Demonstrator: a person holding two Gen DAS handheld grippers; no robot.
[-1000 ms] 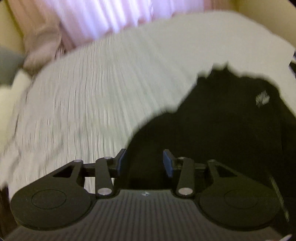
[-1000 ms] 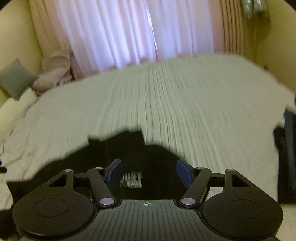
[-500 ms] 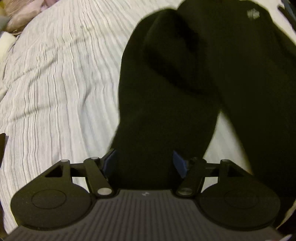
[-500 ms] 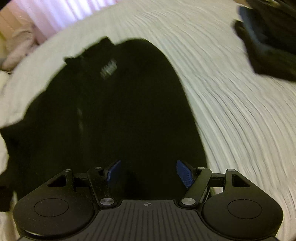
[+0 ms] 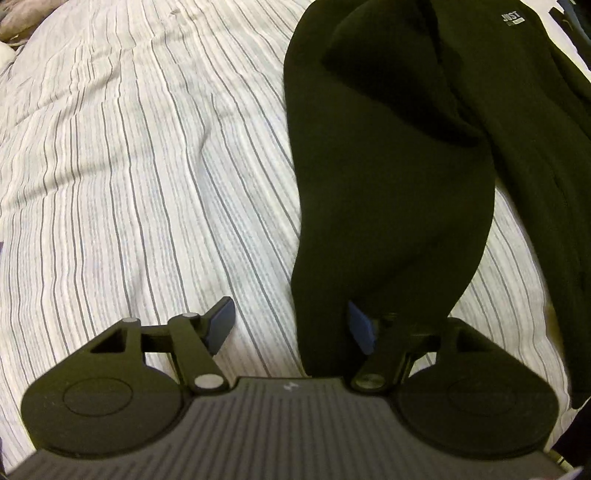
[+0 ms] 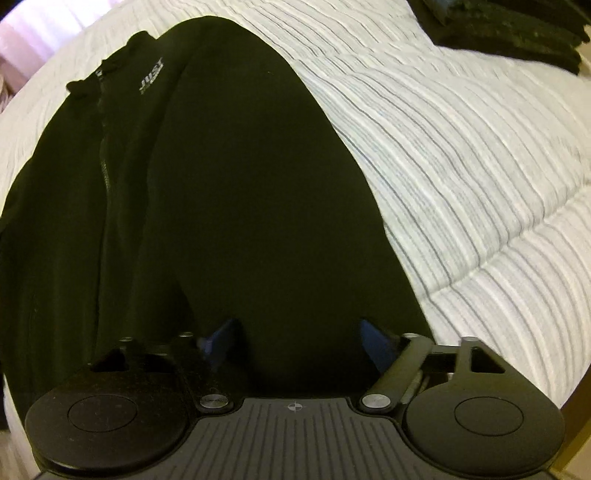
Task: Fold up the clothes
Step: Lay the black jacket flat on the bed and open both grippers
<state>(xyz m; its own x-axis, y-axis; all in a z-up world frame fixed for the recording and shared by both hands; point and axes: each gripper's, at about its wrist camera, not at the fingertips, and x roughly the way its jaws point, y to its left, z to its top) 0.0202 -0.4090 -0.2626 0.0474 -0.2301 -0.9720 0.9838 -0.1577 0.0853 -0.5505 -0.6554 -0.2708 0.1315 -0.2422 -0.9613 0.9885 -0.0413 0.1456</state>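
Observation:
A black zip jacket [image 5: 517,129] lies on the striped bed cover, its white chest logo [image 5: 512,18] at the far end. One sleeve [image 5: 388,203] lies folded down toward me. My left gripper [image 5: 291,325] points down and is open. The sleeve's end lies between its jaws against the right pad, while the left pad is over bare cover. In the right wrist view the jacket [image 6: 240,203] fills the left and middle. My right gripper [image 6: 297,341] hangs over its near part with its jaws opening; black cloth lies between them, unpressed.
The white bed cover with thin grey stripes [image 5: 129,166] spreads left of the jacket and to its right [image 6: 461,166]. A pile of dark clothes [image 6: 509,33] sits at the far right. A pale curtain [image 6: 33,33] shows at the far left.
Both grippers tipped from looking across the bed to pointing down at the jacket and came closer to it. Both sets of jaws stand wider; the left pad is now off the sleeve.

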